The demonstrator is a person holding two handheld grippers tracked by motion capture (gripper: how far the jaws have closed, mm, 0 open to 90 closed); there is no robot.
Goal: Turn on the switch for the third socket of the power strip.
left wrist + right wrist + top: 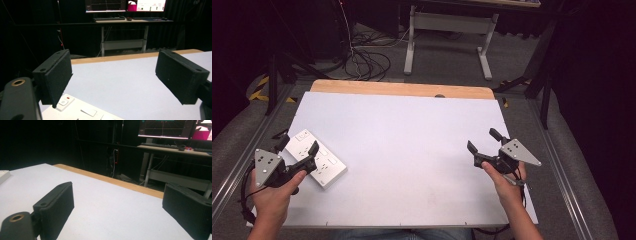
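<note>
A white power strip (pixel 317 157) with sockets and switches lies at an angle on the left of the white table (pixel 412 145). My left gripper (pixel 298 146) hovers over its near end with the jaws wide apart and nothing between them. In the left gripper view the strip (pixel 80 108) sits just below and in front of the black pads (pixel 58 75), showing a switch with a red mark. My right gripper (pixel 483 141) is held open above the right side of the table, far from the strip, with bare table between its pads (pixel 60 205).
A wooden strip (pixel 402 89) runs along the table's far edge. Beyond it stand a desk frame (pixel 447 37) and loose cables (pixel 362 60) on the floor. Monitors and a keyboard (pixel 110 18) sit on the desk behind. A corner of the power strip (pixel 3 175) shows at far left.
</note>
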